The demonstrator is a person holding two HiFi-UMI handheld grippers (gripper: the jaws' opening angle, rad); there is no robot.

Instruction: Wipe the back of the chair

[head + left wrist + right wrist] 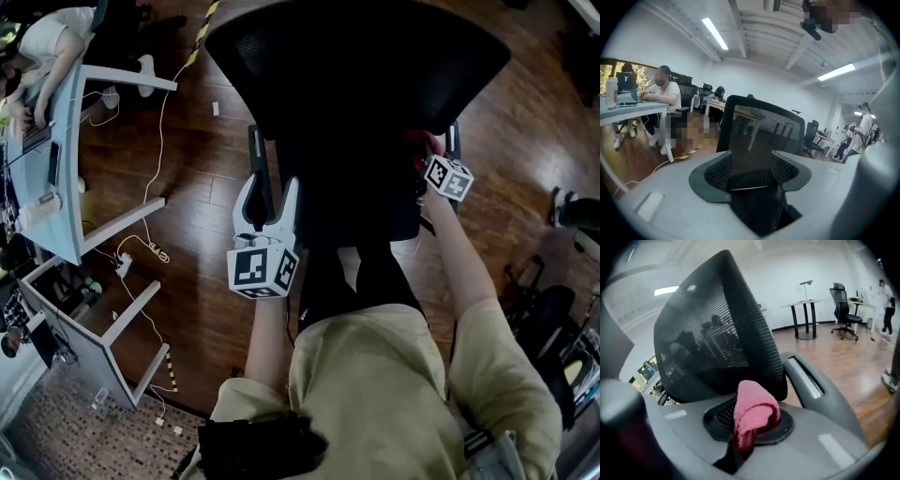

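Step in hand: wiping the black mesh chair back (356,56) with the pink cloth (754,408); I judge the stroke is about to begin near the lower edge on the person's right
Right claw (752,422): clamped on the folded cloth, with a rounded wad standing proud of the tips
Left claw (751,165): closed on the dark armrest (751,145) on the person's left, pads against both its faces, which braces the chair
Where the chair back is: upright and straight ahead of the person, rising just behind the cloth in the right gripper view
Contact: the cloth sits close to the mesh, but no view shows whether it touches
Pressure: press only the soft wad to the mesh, so the hard tips don't scrape or snag the weave
Stroke: long overlapping passes from the top edge downward should cover the curved panel without gaps
Bracing: a firm hold on the armrest should stop the chair from swivelling or rolling on the wooden floor (187,187) under the push
Risk: the wad could drag out of the claw on the rough mesh, so moderate speed seems wise
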